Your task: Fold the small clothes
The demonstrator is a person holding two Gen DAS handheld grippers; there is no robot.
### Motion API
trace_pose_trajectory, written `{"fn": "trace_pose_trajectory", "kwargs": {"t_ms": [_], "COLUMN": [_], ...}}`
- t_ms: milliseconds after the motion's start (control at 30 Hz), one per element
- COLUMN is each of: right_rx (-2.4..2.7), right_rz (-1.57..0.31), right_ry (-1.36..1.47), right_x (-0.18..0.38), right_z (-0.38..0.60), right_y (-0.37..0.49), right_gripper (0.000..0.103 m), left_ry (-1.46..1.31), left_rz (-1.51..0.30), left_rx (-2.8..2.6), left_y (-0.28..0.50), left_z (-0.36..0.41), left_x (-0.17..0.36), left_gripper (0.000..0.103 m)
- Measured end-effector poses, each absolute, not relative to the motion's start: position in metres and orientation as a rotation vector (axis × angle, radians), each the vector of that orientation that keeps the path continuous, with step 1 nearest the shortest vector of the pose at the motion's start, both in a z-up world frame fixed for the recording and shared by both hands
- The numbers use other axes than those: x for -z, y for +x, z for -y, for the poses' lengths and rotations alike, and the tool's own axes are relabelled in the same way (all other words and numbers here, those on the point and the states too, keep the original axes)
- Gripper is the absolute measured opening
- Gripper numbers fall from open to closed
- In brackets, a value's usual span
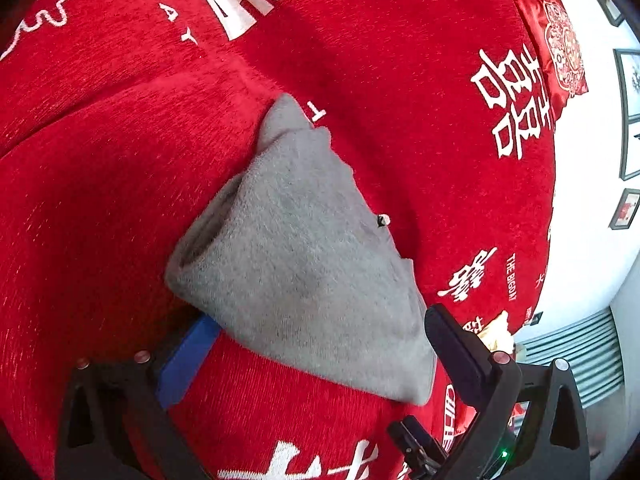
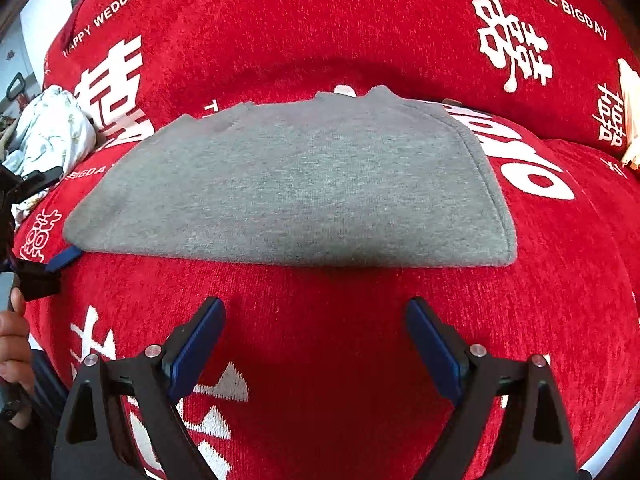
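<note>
A small grey garment [image 2: 288, 184] lies folded flat on the red cover; it also shows in the left wrist view [image 1: 304, 256]. My left gripper [image 1: 320, 344] is open with the garment's near edge lying between its fingers: the blue-padded finger [image 1: 188, 356] is partly under the cloth and the other finger [image 1: 456, 344] is beside it. Its blue tip [image 2: 64, 258] shows at the garment's left corner in the right wrist view. My right gripper [image 2: 316, 340] is open and empty, just in front of the garment's near edge.
The red cover [image 2: 320, 40] with white characters and lettering drapes over a cushioned seat and backrest. A pale patterned cloth [image 2: 52, 128] lies at the left. A red embroidered cushion [image 1: 560, 44] sits at the far right. A white wall with framed pictures [image 1: 628, 112] is beyond.
</note>
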State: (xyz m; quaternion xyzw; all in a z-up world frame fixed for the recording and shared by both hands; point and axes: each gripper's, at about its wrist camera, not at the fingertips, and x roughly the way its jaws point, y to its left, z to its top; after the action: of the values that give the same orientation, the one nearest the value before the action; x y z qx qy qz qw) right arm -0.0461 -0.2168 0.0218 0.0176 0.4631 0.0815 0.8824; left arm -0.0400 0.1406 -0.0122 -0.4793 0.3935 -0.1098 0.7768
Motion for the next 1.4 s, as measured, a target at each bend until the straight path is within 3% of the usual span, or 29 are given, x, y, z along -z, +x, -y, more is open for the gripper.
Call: {"fn": "trace_pose_trajectory", "kwargs": {"t_ms": [167, 267, 333, 433, 500, 767, 1000, 1133, 1200, 1233, 1267, 1333, 1400], "right_rx": [-0.176, -0.185, -0.188, -0.200, -0.236, -0.391, -0.394, -0.281, -0.279, -0.270, -0.264, -0.273, -0.316], "right_rz": [-0.979, -0.972, -0.965, -0.970, -0.992, -1.125, -1.331, -1.397, -1.354, -1.345, -1.333, -1.335, -1.352], "right_ry": [0.014, 0.001, 0.016, 0.029, 0.007, -0.059, -0.169, -0.412, -0.453, -0.452, -0.469, -0.480, -0.417], "right_x": [-0.025, -0.037, -0.048, -0.065, -0.072, -0.066, -0.017, 0.022, 0.021, 0.019, 0.016, 0.011, 0.006], "right_z": [0.208, 0.201, 0.198, 0.185, 0.163, 0.043, -0.072, -0.116, -0.123, -0.121, -0.118, -0.106, -0.091], "right_y": [-0.039, -0.024, -0.010, 0.023, 0.049, 0.147, 0.215, 0.217, 0.212, 0.212, 0.212, 0.214, 0.216], "right_gripper": [0.093, 0.093, 0.093, 0.093, 0.094, 0.093, 0.093, 0.092, 0.086, 0.073, 0.053, 0.030, 0.025], "left_ry": [-1.035, -1.013, -1.018, -1.083, -1.085, -1.073, -1.044, -1.001, -0.989, -0.984, -0.974, -0.960, -0.964], "left_rz": [-0.843, -0.810, -0.805, -0.782, -0.777, -0.760, -0.787, -0.803, -0.811, -0.813, -0.815, -0.818, -0.816], "left_rx": [0.200, 0.155, 0.164, 0.212, 0.220, 0.253, 0.223, 0.200, 0.197, 0.195, 0.192, 0.192, 0.205], "left_y": [-0.032, -0.033, -0.031, -0.029, -0.028, -0.030, -0.027, -0.026, -0.024, -0.024, -0.023, -0.023, -0.024], "left_z": [-0.143, -0.149, -0.154, -0.164, -0.167, -0.167, -0.164, -0.159, -0.157, -0.157, -0.156, -0.154, -0.153], "left_x": [0.015, 0.018, 0.025, 0.037, 0.045, 0.044, 0.040, 0.037, 0.036, 0.036, 0.035, 0.033, 0.033], "left_gripper": [0.101, 0.079, 0.050, 0.024, 0.013, 0.010, 0.010, 0.010, 0.010, 0.010, 0.010, 0.010, 0.010]}}
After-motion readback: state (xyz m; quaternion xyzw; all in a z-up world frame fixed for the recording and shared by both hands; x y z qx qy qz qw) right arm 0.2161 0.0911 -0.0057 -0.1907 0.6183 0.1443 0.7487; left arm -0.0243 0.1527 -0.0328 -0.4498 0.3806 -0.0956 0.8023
